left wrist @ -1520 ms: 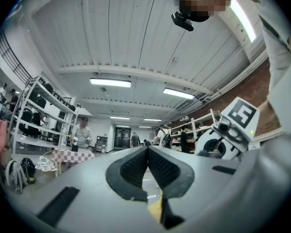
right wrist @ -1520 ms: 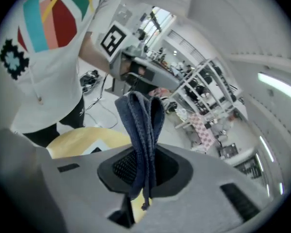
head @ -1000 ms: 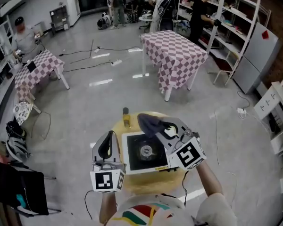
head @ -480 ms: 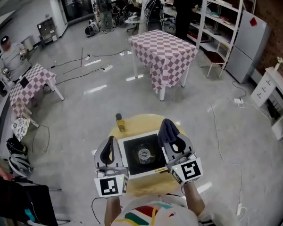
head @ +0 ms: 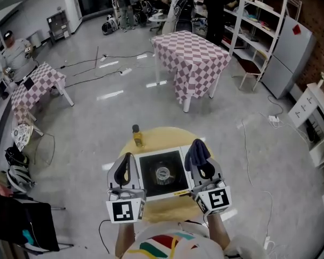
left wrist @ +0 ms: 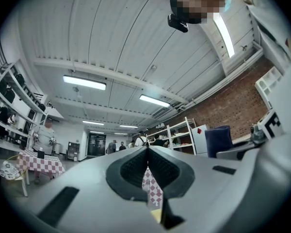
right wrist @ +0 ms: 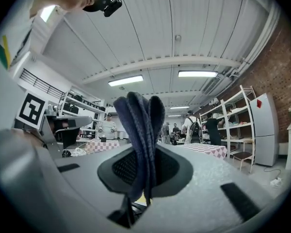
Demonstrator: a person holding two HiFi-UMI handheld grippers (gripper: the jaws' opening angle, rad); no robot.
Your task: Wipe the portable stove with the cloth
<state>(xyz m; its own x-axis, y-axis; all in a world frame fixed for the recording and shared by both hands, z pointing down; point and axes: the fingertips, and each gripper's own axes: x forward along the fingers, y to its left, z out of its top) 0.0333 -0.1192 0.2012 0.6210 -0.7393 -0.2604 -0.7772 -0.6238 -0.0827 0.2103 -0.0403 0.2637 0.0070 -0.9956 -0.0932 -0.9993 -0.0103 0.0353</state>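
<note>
The portable stove (head: 161, 174), white-framed with a black top and a round burner, sits on a small round yellow table (head: 167, 136). My right gripper (head: 198, 156) is held at the stove's right edge, shut on a dark blue cloth (head: 196, 151) that sticks up folded between the jaws; the same cloth (right wrist: 140, 135) fills the middle of the right gripper view. My left gripper (head: 123, 169) rests at the stove's left edge, jaws shut with nothing between them. Both gripper views point up at the ceiling.
A small yellow bottle (head: 137, 136) stands on the table beyond the stove's far left corner. A checkered-cloth table (head: 190, 55) stands farther off, another (head: 34, 85) at the left. Shelving (head: 259, 15) and several people are at the back. Cables lie on the floor.
The right gripper with the cloth has come off the stove's top and moved to its right edge, cloth now pointing up. The left gripper has stayed by the left edge.
</note>
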